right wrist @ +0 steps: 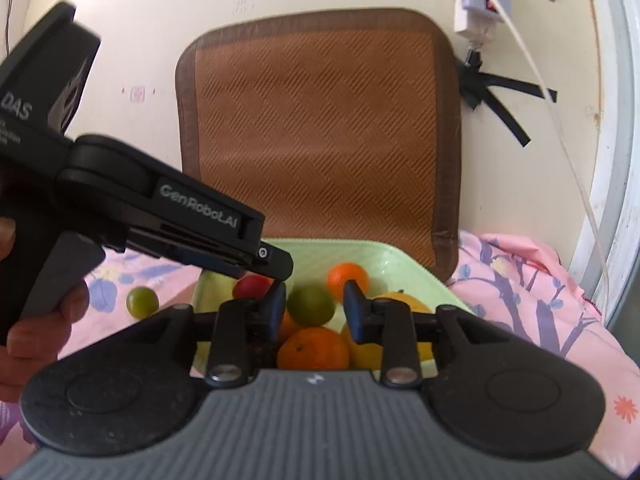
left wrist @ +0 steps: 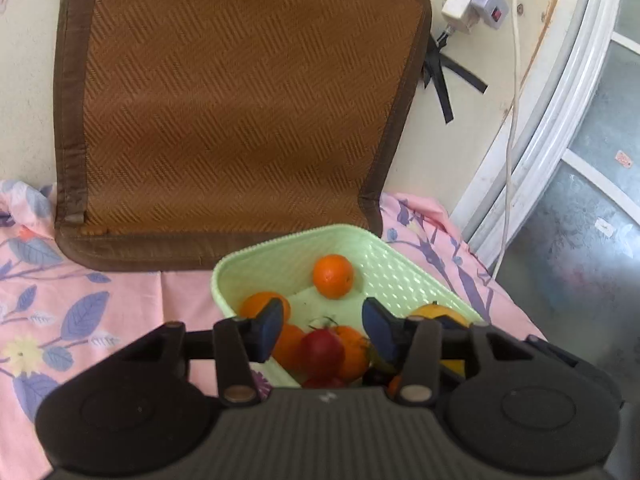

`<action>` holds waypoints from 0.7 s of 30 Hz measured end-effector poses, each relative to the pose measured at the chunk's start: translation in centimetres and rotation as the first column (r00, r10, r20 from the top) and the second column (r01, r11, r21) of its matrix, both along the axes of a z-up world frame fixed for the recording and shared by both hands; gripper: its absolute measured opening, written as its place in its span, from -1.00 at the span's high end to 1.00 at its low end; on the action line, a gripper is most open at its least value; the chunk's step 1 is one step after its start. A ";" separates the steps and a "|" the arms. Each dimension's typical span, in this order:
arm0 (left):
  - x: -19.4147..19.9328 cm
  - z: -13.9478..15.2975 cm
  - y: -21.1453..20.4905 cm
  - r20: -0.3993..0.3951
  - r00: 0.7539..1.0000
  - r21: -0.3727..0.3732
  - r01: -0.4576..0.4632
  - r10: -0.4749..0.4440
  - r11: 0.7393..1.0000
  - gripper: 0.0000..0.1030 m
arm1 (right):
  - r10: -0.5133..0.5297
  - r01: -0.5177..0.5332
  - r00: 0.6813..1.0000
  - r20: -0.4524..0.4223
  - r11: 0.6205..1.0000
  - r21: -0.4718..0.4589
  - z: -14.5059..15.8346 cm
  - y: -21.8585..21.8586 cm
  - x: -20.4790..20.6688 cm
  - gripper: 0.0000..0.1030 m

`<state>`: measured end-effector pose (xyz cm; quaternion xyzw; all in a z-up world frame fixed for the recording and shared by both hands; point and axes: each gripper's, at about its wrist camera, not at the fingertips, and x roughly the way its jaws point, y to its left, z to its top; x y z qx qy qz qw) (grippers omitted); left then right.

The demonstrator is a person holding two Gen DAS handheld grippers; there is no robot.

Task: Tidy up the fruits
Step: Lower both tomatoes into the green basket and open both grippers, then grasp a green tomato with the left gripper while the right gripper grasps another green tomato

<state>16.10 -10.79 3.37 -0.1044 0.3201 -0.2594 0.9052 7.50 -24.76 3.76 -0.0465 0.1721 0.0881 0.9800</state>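
A pale green basket (left wrist: pixel 404 268) stands on the pink floral cloth and holds several oranges, a red fruit (left wrist: pixel 322 350) and a yellow fruit (left wrist: pixel 438 314). My left gripper (left wrist: pixel 325 330) hovers over the basket's near end, open, with the red fruit below the gap and nothing pinched. In the right wrist view my right gripper (right wrist: pixel 315 312) is open over the basket (right wrist: pixel 396 256). A green fruit (right wrist: pixel 310 304) lies just beyond its blue pads, which do not press on it. The left gripper's black housing (right wrist: pixel 192 204) reaches in from the left. Another green fruit (right wrist: pixel 142 301) lies on the cloth left of the basket.
A brown woven mat (left wrist: pixel 240 100) leans on the wall right behind the basket. A power strip (left wrist: pixel 472 4) and a white cable (left wrist: pixel 510 152) hang at the right by a window frame. A hand (right wrist: pixel 44 320) holds the left tool. Pink cloth (left wrist: pixel 80 312) spreads to the left.
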 end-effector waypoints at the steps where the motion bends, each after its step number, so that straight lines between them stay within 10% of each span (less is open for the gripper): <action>1: -0.2 0.4 0.6 0.009 1.000 -0.009 -0.007 0.007 1.000 0.13 | -0.003 0.003 1.000 0.013 1.000 0.007 0.1 -0.2 -0.2 0.32; 10: -3.7 1.2 9.3 0.055 0.993 0.047 -0.105 0.102 0.993 0.13 | 0.048 -0.063 0.994 0.102 0.986 0.155 2.2 -1.6 -2.7 0.35; 21: -1.4 -3.9 9.4 -0.091 0.994 -0.018 -0.064 0.062 0.998 0.19 | 0.158 -0.095 0.957 -0.245 0.963 0.251 -0.1 5.8 -2.4 0.33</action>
